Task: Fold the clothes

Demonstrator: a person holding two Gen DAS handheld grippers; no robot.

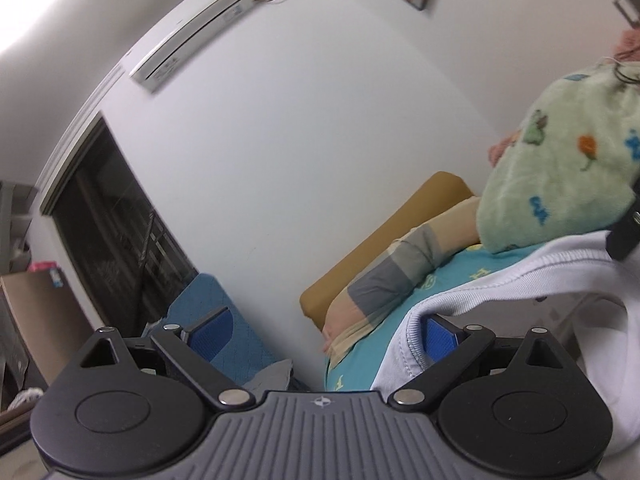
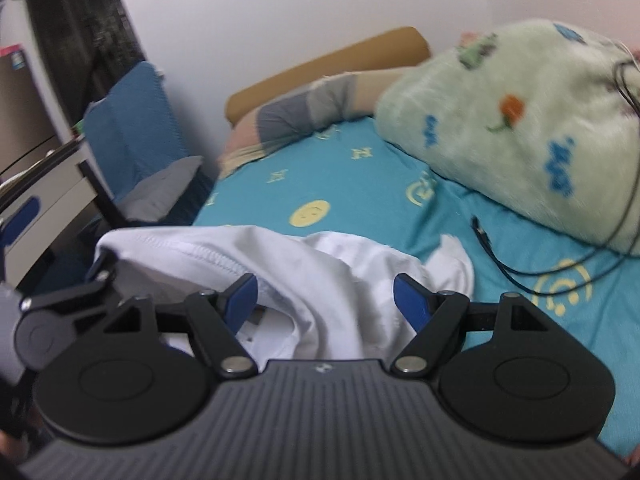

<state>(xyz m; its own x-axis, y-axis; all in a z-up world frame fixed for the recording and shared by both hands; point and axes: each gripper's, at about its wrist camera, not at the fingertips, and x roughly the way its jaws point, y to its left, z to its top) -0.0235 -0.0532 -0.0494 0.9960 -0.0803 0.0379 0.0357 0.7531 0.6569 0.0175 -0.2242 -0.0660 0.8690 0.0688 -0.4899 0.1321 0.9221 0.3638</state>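
Observation:
A white garment (image 2: pixel 320 264) is bunched on the teal bed sheet (image 2: pixel 360 184), with a stitched hem along its near side. My right gripper (image 2: pixel 326 302) is open, and the cloth lies between its wide-spread blue pads (image 2: pixel 412 304). My left gripper (image 1: pixel 324 334) is open too. The garment (image 1: pixel 520 280) drapes over its right finger (image 1: pixel 440 338) and hangs lifted off to the right. The right wrist view shows the left gripper (image 2: pixel 60 292) at the garment's left end, one finger under the hem.
A fluffy green blanket (image 2: pixel 520 120) lies heaped at the right of the bed, with a black cable (image 2: pixel 520 268) trailing off it. A plaid pillow (image 2: pixel 304 112) and a mustard cushion (image 2: pixel 320 64) lie by the wall. A blue chair (image 2: pixel 132 128) stands left of the bed.

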